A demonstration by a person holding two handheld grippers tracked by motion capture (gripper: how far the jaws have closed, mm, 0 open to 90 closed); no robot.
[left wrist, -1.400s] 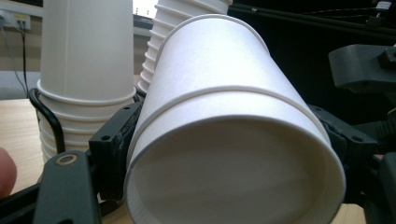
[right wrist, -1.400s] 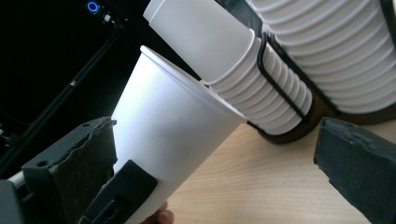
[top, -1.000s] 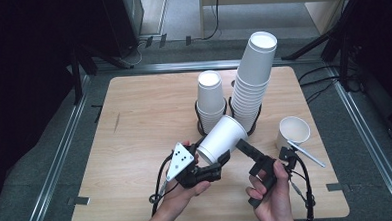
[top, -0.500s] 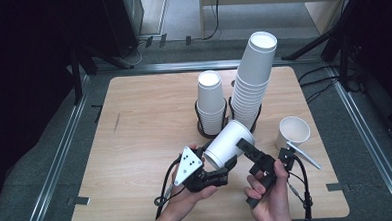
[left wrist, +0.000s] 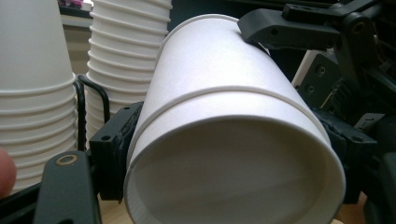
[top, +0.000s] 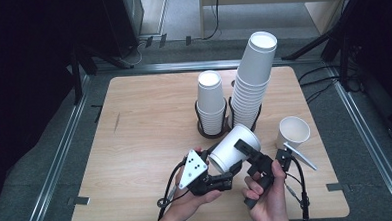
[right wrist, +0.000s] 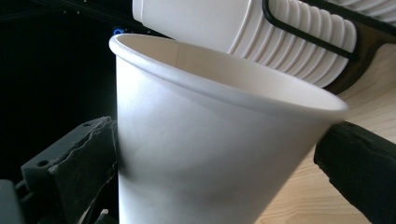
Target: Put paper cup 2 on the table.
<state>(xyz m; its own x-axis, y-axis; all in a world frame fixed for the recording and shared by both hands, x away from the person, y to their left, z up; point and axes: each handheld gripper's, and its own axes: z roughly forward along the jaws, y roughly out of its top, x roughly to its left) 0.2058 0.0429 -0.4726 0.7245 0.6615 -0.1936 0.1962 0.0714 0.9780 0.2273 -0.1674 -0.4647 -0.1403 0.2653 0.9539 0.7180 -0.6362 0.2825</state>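
Note:
A white paper cup (top: pixel 232 150) lies tilted on its side above the table's near middle, mouth toward my left gripper (top: pixel 220 169). In the left gripper view the cup (left wrist: pixel 224 93) sits between both jaws, which press its sides near the mouth; a rim-like ridge circles its wall, as if two cups are nested. My right gripper (top: pixel 248 149) comes in from the right, one jaw lying across the cup's far end. The right gripper view has the cup (right wrist: pixel 196 154) wedged between both jaws.
A short stack of cups (top: pixel 211 102) and a tall stack (top: pixel 255 83) stand in black wire holders just behind the held cup. A single upright cup (top: pixel 293 131) stands at the right. The wooden table (top: pixel 135 143) has bare room on its left half.
Both grippers and the cup have shifted to the right and a little nearer. The right gripper's jaw, beside the cup before, now lies on it.

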